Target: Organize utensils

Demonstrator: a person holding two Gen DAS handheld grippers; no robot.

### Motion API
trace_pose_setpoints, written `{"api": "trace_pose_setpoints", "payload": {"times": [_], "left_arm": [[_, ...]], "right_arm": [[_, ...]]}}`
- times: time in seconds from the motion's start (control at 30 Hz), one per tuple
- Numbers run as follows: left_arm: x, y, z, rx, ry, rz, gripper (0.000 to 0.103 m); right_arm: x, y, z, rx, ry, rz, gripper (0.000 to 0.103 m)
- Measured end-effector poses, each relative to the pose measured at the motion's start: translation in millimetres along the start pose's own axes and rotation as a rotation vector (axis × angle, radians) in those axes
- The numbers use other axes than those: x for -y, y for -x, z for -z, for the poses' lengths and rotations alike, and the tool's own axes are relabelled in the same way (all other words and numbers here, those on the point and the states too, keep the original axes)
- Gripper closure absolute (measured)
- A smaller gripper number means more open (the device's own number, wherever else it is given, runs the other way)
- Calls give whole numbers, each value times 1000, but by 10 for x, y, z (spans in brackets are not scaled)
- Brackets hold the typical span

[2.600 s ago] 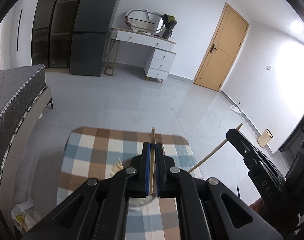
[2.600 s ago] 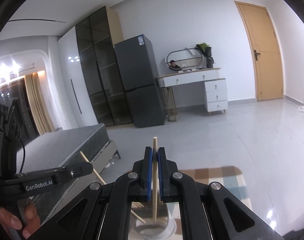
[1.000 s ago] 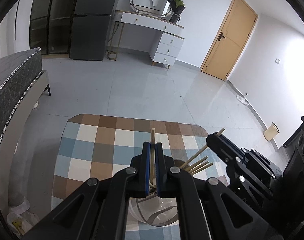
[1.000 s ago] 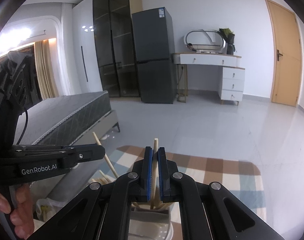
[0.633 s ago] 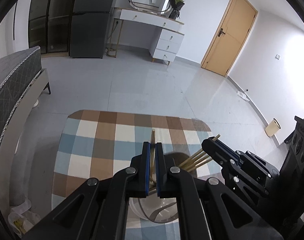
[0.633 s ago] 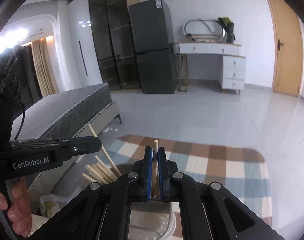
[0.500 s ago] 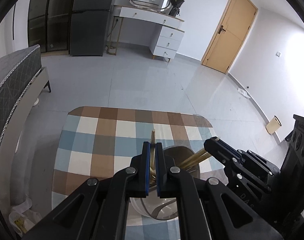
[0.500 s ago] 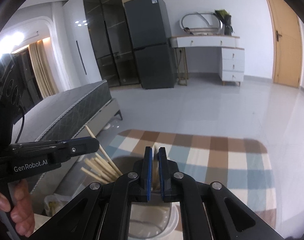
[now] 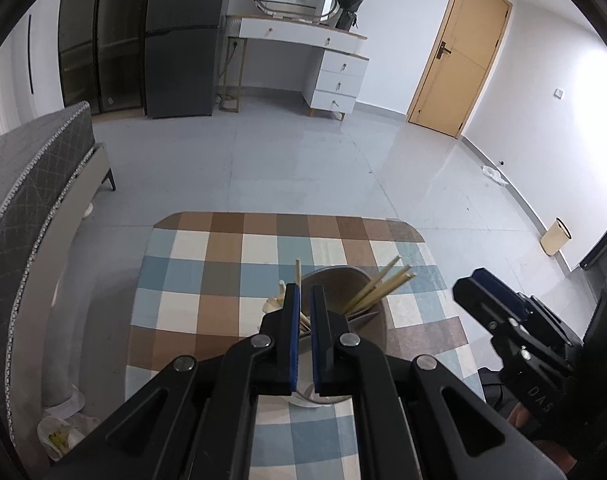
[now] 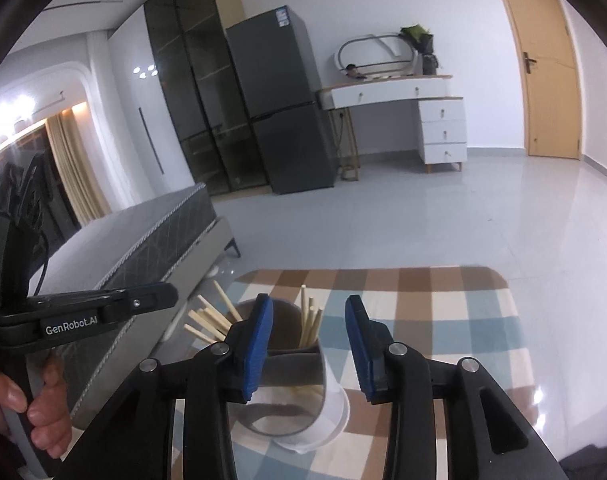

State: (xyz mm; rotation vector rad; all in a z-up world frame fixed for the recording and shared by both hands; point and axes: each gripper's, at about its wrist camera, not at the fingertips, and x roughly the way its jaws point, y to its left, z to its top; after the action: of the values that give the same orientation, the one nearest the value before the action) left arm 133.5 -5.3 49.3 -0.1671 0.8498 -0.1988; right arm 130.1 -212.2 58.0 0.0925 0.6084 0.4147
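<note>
Over the divided cup (image 10: 299,376) my right tool (image 10: 309,344) is just opening, empty, its chopstick (image 10: 303,316) dropped in. Left tool (image 9: 305,332) is pinching its chopstick (image 9: 298,276) nearly shut; I'm lowering it straight before releasing.

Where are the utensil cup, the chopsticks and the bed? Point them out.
utensil cup (image 10: 335,412): right wrist view, white outer wall.
chopsticks (image 9: 377,289): left wrist view, middle of leaning bundle.
bed (image 9: 27,176): left wrist view, quilted top.

My left gripper (image 9: 304,312) and right gripper (image 10: 308,336) were matte black plastic linkages, each pivot pinned with a round silver screw. Ribbed blue pads lined the inner faces of my fingers (image 10: 257,344). White lettering marked the sides: "GenRobot.AI" on the left unit, "DAS" on the right. A thin black cable looped behind the left gripper's handle, gripped by my hand (image 10: 27,408).
</note>
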Motion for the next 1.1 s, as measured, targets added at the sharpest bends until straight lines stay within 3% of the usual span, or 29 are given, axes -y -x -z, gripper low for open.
{"api": "trace_pose_setpoints", "payload": {"times": [0.17, 0.23, 0.27, 0.3, 0.37, 0.5, 0.6, 1.0, 1.1], "left_arm": [[61, 252, 62, 35, -8, -19, 100], [82, 345, 90, 46, -9, -23, 92], [98, 412, 116, 56, -11, -25, 90], [116, 470, 140, 68, -13, -27, 84], [140, 579, 192, 98, -16, -28, 75], [158, 775, 306, 175, -15, -56, 41], [155, 891, 409, 242, -19, -63, 32], [73, 1022, 732, 395, -19, -127, 4], [48, 1003, 814, 417, -27, -136, 3]], "right_arm": [[-49, 366, -36, 64, -5, 4, 52], [-115, 527, -41, 87, 9, -14, 48], [-159, 624, -38, 100, 20, -21, 41], [-194, 708, -28, 116, 30, -26, 35], [-263, 882, 11, 156, 47, -33, 32], [-364, 1136, 112, 217, 59, -38, 18], [-425, 1281, 238, 248, 67, -39, 10], [-500, 1583, 596, 352, 70, 12, 0], [-500, 1629, 721, 360, 61, 37, 0]]}}
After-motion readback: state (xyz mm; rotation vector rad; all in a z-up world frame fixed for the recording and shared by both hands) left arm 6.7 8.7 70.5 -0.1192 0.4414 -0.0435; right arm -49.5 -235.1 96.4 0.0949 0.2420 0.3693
